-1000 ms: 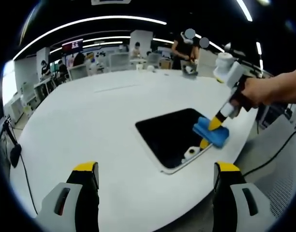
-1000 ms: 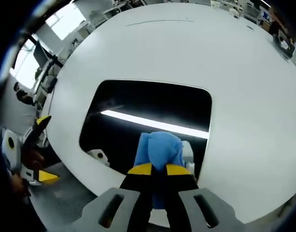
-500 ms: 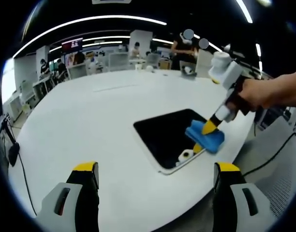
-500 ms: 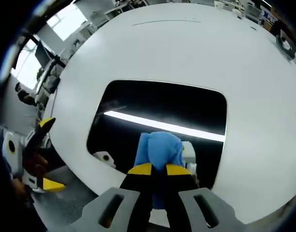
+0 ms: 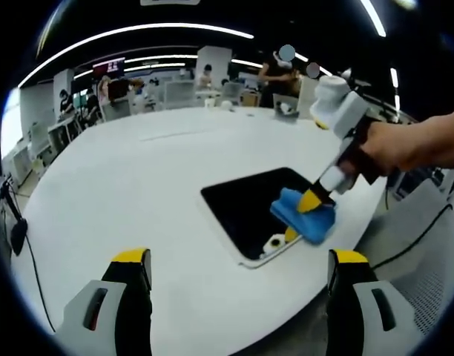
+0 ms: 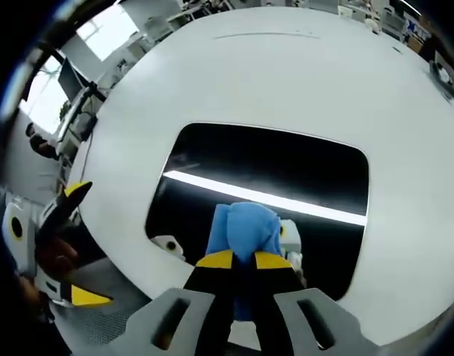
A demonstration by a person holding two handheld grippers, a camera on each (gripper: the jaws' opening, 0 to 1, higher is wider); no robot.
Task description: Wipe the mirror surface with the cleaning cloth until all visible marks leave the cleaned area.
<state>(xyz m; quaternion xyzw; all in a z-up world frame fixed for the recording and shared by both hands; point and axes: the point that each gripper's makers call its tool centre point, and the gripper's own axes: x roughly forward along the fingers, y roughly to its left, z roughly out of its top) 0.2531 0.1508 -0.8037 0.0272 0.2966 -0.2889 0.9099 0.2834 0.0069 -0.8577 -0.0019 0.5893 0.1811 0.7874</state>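
Dark mirror [image 6: 264, 167] lying flat on a white tabletop [image 6: 286, 74], near its edge. Blue cloth [image 6: 245, 230] squeezed tight in the right gripper [image 6: 242, 259] fingers, pressed on the mirror's near part. Left gripper [image 5: 234, 259] held up off the tabletop, fingers wide apart, holding nothing. No words clear enough to read.

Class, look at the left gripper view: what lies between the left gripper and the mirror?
In the left gripper view, only bare white table lies between the open left gripper and the mirror; the right gripper's blue cloth rests on the mirror's far side.
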